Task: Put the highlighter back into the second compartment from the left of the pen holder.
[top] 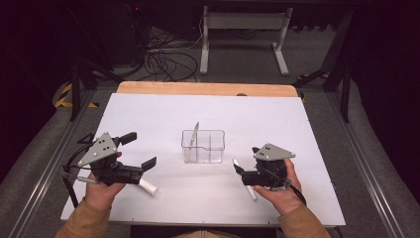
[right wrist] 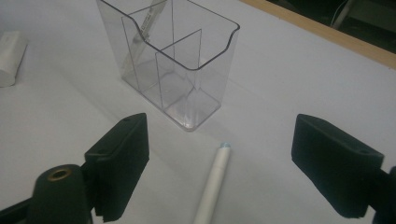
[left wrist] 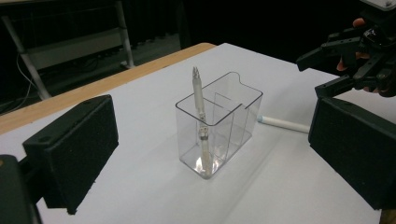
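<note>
A clear compartment box [top: 203, 146] stands mid-table, with a silvery pen [top: 194, 136] leaning upright in its left compartment. My left gripper [top: 138, 150] is held left of the box, open, with nothing between its pads [left wrist: 70, 149]; the box [left wrist: 219, 126] and pen [left wrist: 200, 107] stand ahead of it. My right gripper [top: 246, 159] hovers right of the box, open. A white pen [right wrist: 214, 184] lies flat on the table between and below its jaws, untouched, tip toward the box [right wrist: 173, 60]. That white pen [left wrist: 282, 123] and the right gripper [left wrist: 336, 65] also appear in the left gripper view.
A short white cylinder [top: 147, 187] lies on the white table sheet [top: 148, 114] just beside my left hand. The wooden table edge [top: 208, 88] runs along the far side. Beyond it are floor cables [top: 166, 59] and a white desk frame [top: 242, 29].
</note>
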The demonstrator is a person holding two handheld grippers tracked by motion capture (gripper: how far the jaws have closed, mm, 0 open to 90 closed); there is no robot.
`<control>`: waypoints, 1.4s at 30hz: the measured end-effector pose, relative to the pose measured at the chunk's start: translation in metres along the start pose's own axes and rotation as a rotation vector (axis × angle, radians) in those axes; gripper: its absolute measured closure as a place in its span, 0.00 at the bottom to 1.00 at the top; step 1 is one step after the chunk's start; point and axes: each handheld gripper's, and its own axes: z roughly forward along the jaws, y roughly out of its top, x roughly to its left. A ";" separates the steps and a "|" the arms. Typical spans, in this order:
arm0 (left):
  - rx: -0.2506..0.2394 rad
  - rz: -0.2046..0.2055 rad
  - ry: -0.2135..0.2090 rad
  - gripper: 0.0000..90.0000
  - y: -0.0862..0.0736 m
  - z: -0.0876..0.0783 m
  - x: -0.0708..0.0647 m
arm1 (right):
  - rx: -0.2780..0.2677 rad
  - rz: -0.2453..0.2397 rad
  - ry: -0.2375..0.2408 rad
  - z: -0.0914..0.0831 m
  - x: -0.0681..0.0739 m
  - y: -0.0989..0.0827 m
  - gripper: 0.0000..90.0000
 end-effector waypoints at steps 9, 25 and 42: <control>-0.001 0.004 0.004 0.03 0.000 0.000 -0.002 | 0.074 0.049 0.000 0.003 -0.002 0.002 0.32; -0.004 -0.003 0.016 0.03 -0.002 -0.002 0.000 | 0.214 0.097 -0.067 0.011 0.002 0.004 0.45; 0.001 -0.003 0.023 0.03 -0.004 -0.003 0.002 | 0.330 0.161 -0.083 0.023 -0.002 0.007 0.47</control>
